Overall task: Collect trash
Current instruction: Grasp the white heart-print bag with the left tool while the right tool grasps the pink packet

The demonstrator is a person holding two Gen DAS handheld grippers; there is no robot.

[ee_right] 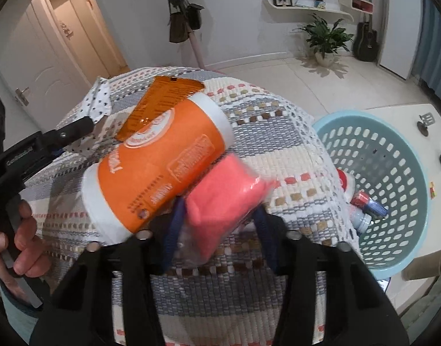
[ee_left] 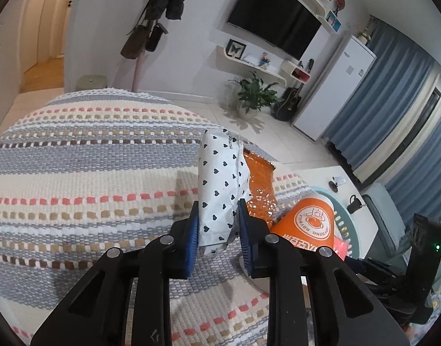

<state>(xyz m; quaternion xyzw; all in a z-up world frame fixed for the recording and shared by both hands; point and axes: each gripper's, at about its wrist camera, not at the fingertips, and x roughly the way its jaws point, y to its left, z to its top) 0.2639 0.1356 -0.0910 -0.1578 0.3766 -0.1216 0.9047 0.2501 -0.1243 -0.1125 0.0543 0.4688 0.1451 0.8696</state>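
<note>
Between the blue pads of the left gripper (ee_left: 217, 227) sits a white packet with little black hearts (ee_left: 220, 184), squeezed tight and sticking straight up. Some small writing runs along its top edge, but only a few letters show. Just right of those jaws lies a shiny orange wrapper (ee_left: 260, 184) on the striped woven cloth (ee_left: 90, 173).

The right gripper (ee_right: 217, 230) is clamped on a pink packet in clear wrap (ee_right: 220, 201). An orange paper cup (ee_right: 162, 167) with white print leans against the left jaw; its words are too blurry to read. Off to the right of those jaws stands a light blue basket with holes (ee_right: 393, 178). Inside it lie a bottle (ee_right: 361, 219) and a red and blue can (ee_right: 367, 201).
</note>
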